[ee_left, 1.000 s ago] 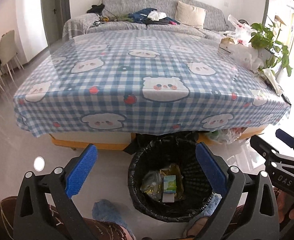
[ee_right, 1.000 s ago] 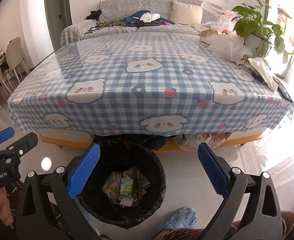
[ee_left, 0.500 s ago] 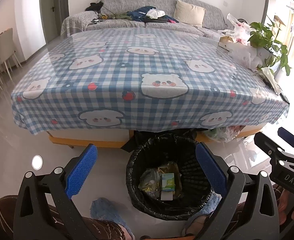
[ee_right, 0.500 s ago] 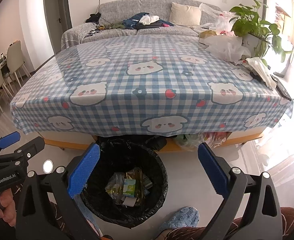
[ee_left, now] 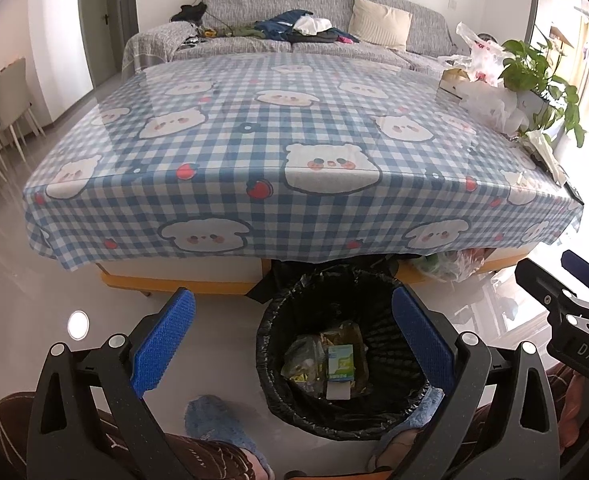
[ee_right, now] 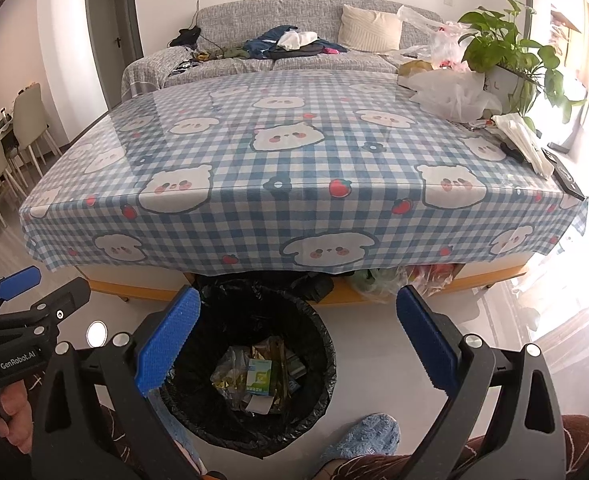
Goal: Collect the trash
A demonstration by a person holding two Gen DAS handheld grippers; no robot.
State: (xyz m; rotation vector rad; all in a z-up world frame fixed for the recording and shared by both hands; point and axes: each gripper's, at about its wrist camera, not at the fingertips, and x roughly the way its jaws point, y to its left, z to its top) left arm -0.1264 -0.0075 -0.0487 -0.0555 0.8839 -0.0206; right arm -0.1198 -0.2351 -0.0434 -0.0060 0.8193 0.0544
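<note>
Both grippers empty, jaws spread wide, held low over the floor in front of the worktop [ee_left: 254, 128]. Left gripper [ee_left: 292, 344] frames the trash bin [ee_left: 378, 412] between its blue pads, nothing between them. Right gripper [ee_right: 298, 344] likewise wide, nothing gripped; the bin [ee_right: 314, 408] sits under its left pad in that view. Each gripper shows at the edge of the other's camera.

Bin is black mesh with a black liner, standing on the floor just in front of the worktop's near edge, partly under the tablecloth overhang. Trash already inside: a small green-and-white carton [ee_left: 340, 362] on top of crumpled gold foil wrappers [ee_right: 272, 350] and clear plastic, plus a white slip of paper.

Worktop covered by a blue-white checked cloth with bear prints; the near and middle area carries nothing. At its far right: crumpled white plastic bags [ee_right: 450, 94], a potted plant [ee_right: 506, 52], a white folded bag or paper [ee_right: 524, 142], a dark remote [ee_right: 566, 178] at the right edge. More bagged items under the worktop on the right.

Person's feet in blue fuzzy slippers [ee_left: 214, 420] either side of the bin. Grey sofa [ee_right: 294, 40] with clothes behind.
</note>
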